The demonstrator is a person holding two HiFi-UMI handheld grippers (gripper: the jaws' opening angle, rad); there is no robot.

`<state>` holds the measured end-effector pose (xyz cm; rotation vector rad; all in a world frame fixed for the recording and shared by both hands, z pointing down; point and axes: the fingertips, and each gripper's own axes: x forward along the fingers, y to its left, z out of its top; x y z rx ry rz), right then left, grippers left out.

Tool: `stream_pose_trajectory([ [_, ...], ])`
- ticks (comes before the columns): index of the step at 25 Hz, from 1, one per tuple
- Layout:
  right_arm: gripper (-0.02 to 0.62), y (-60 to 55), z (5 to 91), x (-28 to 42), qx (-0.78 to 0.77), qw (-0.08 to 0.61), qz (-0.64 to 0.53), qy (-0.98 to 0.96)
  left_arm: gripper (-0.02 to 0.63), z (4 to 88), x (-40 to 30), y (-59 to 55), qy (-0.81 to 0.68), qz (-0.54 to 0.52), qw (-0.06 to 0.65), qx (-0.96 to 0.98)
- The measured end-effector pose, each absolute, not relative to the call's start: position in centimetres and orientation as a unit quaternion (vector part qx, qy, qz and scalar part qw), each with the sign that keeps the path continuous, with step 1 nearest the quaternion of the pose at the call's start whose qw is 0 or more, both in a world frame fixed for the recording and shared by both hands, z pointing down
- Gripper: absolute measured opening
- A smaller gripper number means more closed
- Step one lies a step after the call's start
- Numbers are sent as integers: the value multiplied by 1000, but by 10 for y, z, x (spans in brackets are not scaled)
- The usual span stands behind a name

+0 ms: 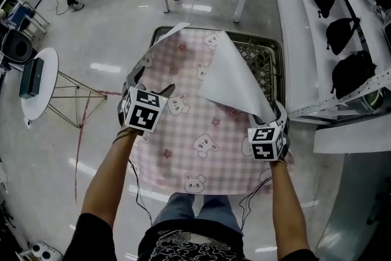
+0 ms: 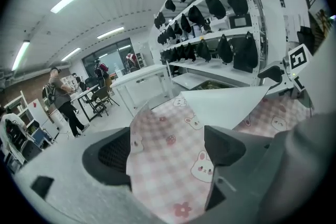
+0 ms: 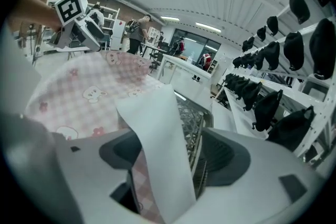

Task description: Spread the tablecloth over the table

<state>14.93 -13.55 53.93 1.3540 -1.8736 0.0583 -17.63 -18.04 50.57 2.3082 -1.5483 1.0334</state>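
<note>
While askew, tablecloth (image 1: 195,131) atop mesh crate (image 1: 261,57).

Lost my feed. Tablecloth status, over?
Left gripper, right gripper: jaws open, cloth between them. Tablecloth over mesh table, far right corner folded back. Nothing blocking.

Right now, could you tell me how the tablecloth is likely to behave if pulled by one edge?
Probably floppy and light: the tablecloth has its far right corner folded over, white underside up, in a soft curve. It looks smooth, so it may slide readily over the mesh table.
</note>
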Motion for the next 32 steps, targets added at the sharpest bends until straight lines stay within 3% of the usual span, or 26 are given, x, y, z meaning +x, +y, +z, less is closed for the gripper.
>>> stream_pose_trajectory([
  [8,400,-126,522,132,519,386,23,-762,443,497,-159,-173,-513,328,88,789],
  [18,400,-125,513,130,519,379,18,-766,444,503,-132,-165,-497,315,96,802],
  [32,382,-122,582,137,414,509,-54,-753,443,555,-47,-147,-440,278,155,839],
])
